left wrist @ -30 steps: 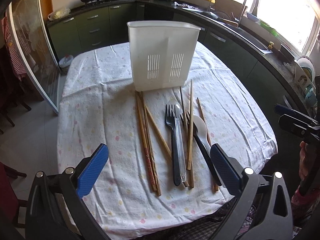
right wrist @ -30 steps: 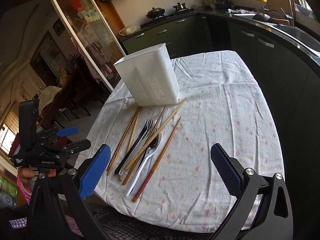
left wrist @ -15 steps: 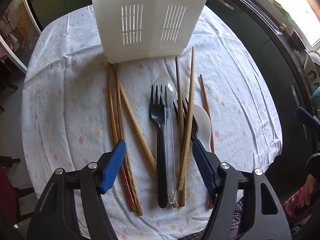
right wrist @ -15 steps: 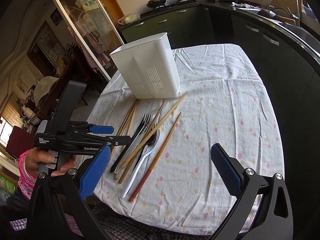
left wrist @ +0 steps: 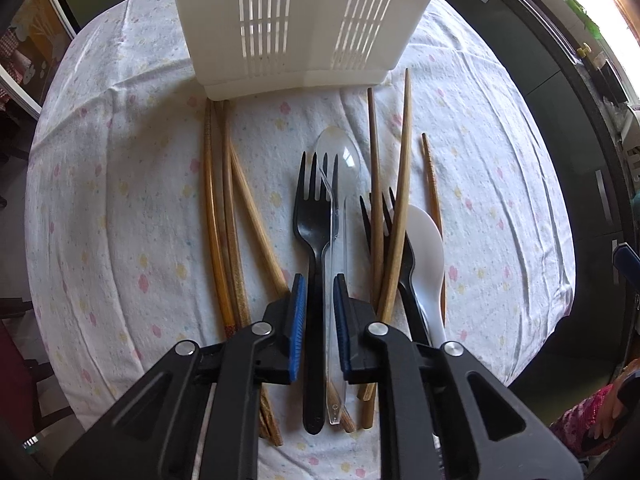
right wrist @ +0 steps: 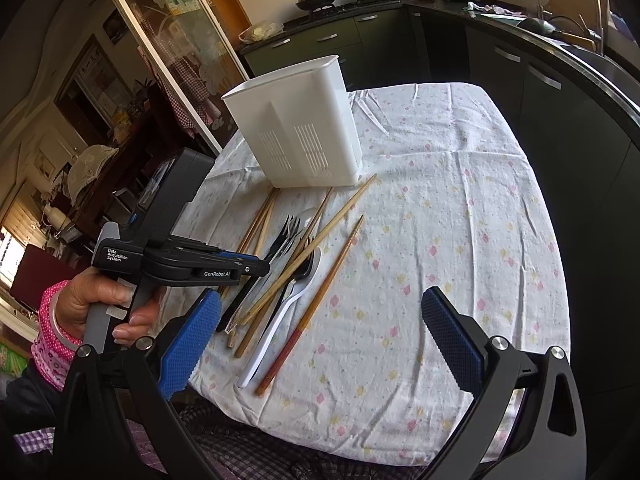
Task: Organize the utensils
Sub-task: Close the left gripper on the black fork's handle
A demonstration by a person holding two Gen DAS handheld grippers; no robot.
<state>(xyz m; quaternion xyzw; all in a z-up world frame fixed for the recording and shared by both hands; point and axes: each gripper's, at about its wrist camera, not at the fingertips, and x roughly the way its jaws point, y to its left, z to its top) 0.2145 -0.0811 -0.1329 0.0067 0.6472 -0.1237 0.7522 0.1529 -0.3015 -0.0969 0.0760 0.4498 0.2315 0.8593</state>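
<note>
Left gripper (left wrist: 320, 280) points steeply down over the near part of the table (left wrist: 120, 200), jaws closing. Two handles sit between the blue pads: black fork (left wrist: 312, 220) on the left, clear spoon (left wrist: 340, 160) on the right. Each pad looks to be touching its handle. Both utensils still lie flat on the flowered cloth, heads toward the far edge, with the clear spoon partly overlapping the fork's tines.

A hand (right wrist: 100, 300) with a pink dotted sleeve holds this gripper's handle, at the table's near left corner in the right wrist view.

Right gripper (right wrist: 322, 300) is spread wide with nothing between the pads, hanging above the near edge, apart from the utensils.

Just left of the gripped pair: three chopsticks (left wrist: 224, 220), close together, their far tips at the foot of the holder. Just right: two chopsticks (left wrist: 376, 180) crossing over a second black fork (left wrist: 404, 256), which is partly hidden under them. White spoon (left wrist: 428, 248) lies touching that fork on its right. One more chopstick (left wrist: 432, 176), dark-tipped at the near end, lies rightmost beside the white spoon.

White slotted holder (left wrist: 288, 20) stands upright toward the far edge, roughly mid-width, just beyond the utensil heads. Its inside is not visible from either view. The right half of the table shows only cloth.
</note>
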